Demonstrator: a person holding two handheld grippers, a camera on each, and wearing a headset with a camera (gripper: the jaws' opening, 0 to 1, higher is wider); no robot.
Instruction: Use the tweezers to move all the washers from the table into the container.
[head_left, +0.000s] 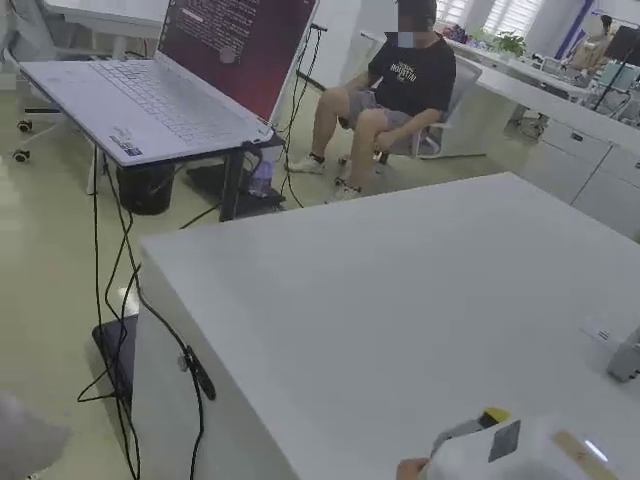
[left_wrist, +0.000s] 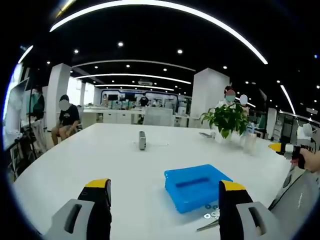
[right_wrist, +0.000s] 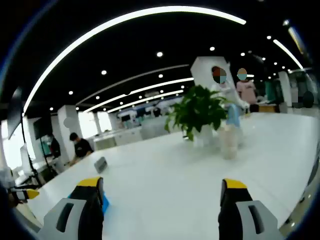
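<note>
White and broad, the table (left_wrist: 125, 165) sits in an open office under rows of ceiling lights, with a potted plant (left_wrist: 227, 120) at its far side. In the left gripper view the blue container (left_wrist: 196, 186) rests on the table just ahead of the left tongs (left_wrist: 165, 186) and a little right of their centre line. The washers (left_wrist: 212, 214) lie in a small loose cluster at the container's near right corner, close by the inner edge of the right-hand jaw. The tweezers (left_wrist: 207, 226) lie nearer than the washers. Only a thin metal sliver of them shows, so their long axis seems to run roughly across the view, though that is hard to tell.

Both jaws of the left tongs are spread wide with nothing between them. The right tongs (right_wrist: 162, 186) are likewise spread and empty, aimed out over bare table toward the plant, with the container a blue sliver behind their left jaw.

The left tongs look nearer to the tweezers, which lie low and to the right of their gap, so they would need to swing right and down.
</note>
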